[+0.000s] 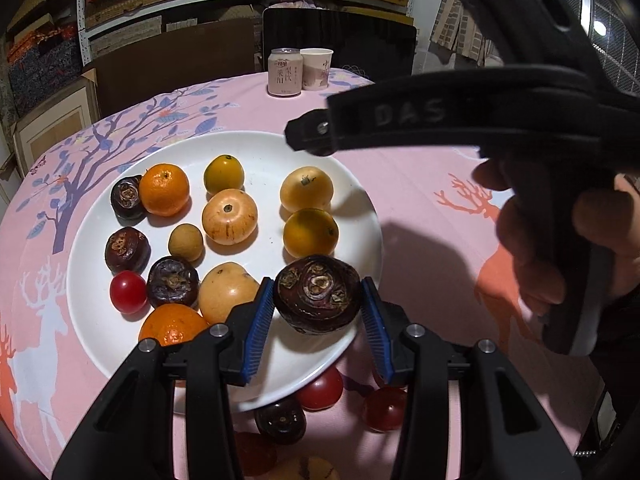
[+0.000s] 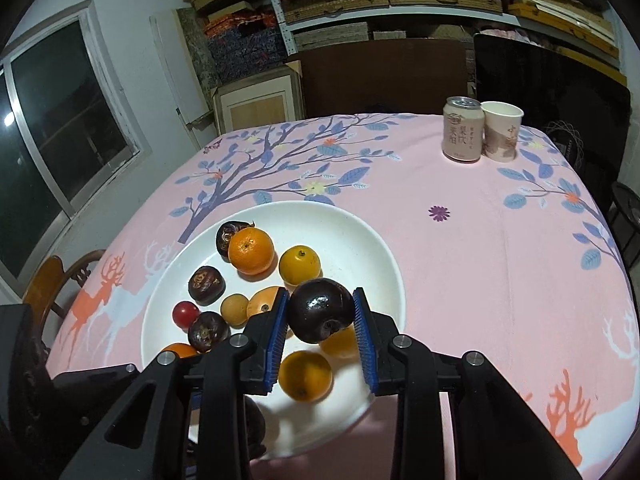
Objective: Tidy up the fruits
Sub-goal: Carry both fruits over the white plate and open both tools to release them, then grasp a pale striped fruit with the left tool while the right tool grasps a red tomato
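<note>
- On the white plate about a dozen fruits already lie: oranges, pale round ones, dark water chestnuts, one cherry tomato.
- Left tool clenches a water chestnut above the plate's near rim, its bud crown tilted up toward the camera, flat axis roughly upright.
- Right tool grips another dark chestnut over the plate, stem scar facing down and near.
- Still on the surface: two tomatoes, a chestnut and others by the near rim, so I judge the task well past halfway.

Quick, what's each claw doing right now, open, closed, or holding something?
Left claw: closed on a dark water chestnut above the white plate.
Right claw: closed on another dark chestnut.
</note>
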Demonstrator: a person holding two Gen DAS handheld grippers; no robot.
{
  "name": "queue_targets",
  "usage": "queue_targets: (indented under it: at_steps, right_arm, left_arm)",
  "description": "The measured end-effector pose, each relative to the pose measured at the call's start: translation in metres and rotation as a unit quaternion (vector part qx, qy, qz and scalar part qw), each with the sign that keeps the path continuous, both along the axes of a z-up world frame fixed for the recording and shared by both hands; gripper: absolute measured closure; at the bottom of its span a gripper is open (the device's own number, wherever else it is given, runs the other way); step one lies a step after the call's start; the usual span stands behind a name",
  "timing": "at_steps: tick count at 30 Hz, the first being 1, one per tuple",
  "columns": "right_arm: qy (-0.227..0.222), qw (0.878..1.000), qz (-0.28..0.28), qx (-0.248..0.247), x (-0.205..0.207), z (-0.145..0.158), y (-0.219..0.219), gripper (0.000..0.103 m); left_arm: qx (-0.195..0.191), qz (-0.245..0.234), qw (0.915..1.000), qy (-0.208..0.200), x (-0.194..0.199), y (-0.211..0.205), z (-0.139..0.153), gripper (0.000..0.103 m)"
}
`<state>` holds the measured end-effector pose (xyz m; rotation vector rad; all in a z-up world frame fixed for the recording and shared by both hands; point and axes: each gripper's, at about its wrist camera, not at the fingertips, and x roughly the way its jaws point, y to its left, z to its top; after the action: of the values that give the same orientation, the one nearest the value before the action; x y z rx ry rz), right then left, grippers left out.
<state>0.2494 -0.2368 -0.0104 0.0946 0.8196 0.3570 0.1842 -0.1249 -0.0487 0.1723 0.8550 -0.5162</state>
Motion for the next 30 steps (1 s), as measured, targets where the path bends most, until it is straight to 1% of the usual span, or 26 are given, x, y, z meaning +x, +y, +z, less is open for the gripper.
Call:
queue_targets:
  at_steps: [2, 7, 8, 9, 10, 11, 12, 13, 14, 16, 17, 18, 19, 21, 25, 27, 29, 30]
  right_arm:
    - [-0.010, 1.000, 0.006, -0.017, 0.004, -0.004, 0.006, 0.071]
    - [-0.011, 0.999, 0.006, -0.045, 0.013, -0.013, 0.016, 0.069]
    - [-0.019, 0.999, 0.004, -0.047, 0.010, -0.011, 0.016, 0.063]
    - [-0.025, 0.999, 0.000, -0.044, 0.007, -0.009, 0.014, 0.059]
    - [-0.030, 0.999, -0.003, -0.040, 0.004, -0.006, 0.012, 0.059]
    - [-0.032, 0.999, -0.006, -0.033, -0.001, -0.003, 0.008, 0.058]
    - [-0.033, 0.999, -0.008, -0.027, -0.005, 0.000, 0.004, 0.058]
    - [-0.037, 0.999, -0.012, -0.022, -0.013, 0.004, 0.000, 0.058]
    - [-0.041, 0.999, -0.015, -0.021, -0.019, 0.007, -0.004, 0.057]
    - [-0.041, 0.999, -0.026, -0.013, -0.038, 0.012, -0.013, 0.054]
    - [-0.039, 0.999, -0.029, -0.007, -0.048, 0.013, -0.018, 0.050]
    - [-0.035, 0.999, -0.033, 0.000, -0.060, 0.013, -0.022, 0.048]
    - [-0.031, 0.999, -0.036, 0.000, -0.070, 0.011, -0.024, 0.047]
    - [-0.021, 0.999, -0.041, 0.000, -0.096, 0.001, -0.027, 0.047]
    - [0.005, 0.998, -0.044, 0.036, -0.142, -0.026, -0.029, 0.047]
    - [0.018, 0.997, -0.053, 0.059, -0.156, -0.043, -0.030, 0.047]
    - [0.025, 0.995, -0.061, 0.077, -0.162, -0.057, -0.031, 0.047]
    - [0.037, 0.993, -0.063, 0.087, -0.161, -0.062, -0.033, 0.047]
  left_arm:
    - [-0.001, 0.002, 1.0000, 0.003, 0.003, 0.000, -0.003, 0.060]
    - [0.002, 0.007, 0.9999, 0.014, 0.009, 0.001, -0.012, 0.060]
    - [0.002, 0.008, 0.9999, 0.013, 0.009, 0.001, -0.011, 0.059]
    - [-0.002, 0.010, 0.9999, 0.011, 0.008, 0.003, -0.008, 0.057]
    - [-0.008, 0.012, 0.9999, 0.006, 0.005, 0.006, -0.003, 0.054]
    - [-0.014, 0.015, 0.9998, 0.000, 0.002, 0.010, 0.002, 0.045]
    - [-0.019, 0.019, 0.9996, -0.010, -0.003, 0.014, 0.007, 0.034]
    - [-0.023, 0.024, 0.9992, -0.022, -0.010, 0.020, 0.013, 0.031]
    - [-0.028, 0.026, 0.9988, -0.031, -0.017, 0.024, 0.018, 0.029]
    - [-0.037, 0.020, 0.9984, -0.038, -0.033, 0.036, 0.026, 0.029]
    - [-0.038, 0.015, 0.9983, -0.040, -0.042, 0.042, 0.028, 0.029]
    - [-0.033, 0.010, 0.9985, -0.042, -0.053, 0.049, 0.029, 0.028]
    - [-0.028, 0.006, 0.9987, -0.043, -0.063, 0.054, 0.028, 0.027]
    - [-0.015, -0.001, 0.9992, -0.036, -0.081, 0.064, 0.022, 0.027]
    - [0.012, -0.009, 0.9998, -0.015, -0.112, 0.076, -0.002, 0.027]
    - [0.024, 0.000, 0.9996, -0.013, -0.116, 0.073, -0.013, 0.027]
    - [0.021, 0.008, 0.9997, -0.009, -0.114, 0.070, -0.021, 0.027]
    - [0.025, 0.013, 0.9996, -0.003, -0.111, 0.067, -0.025, 0.028]
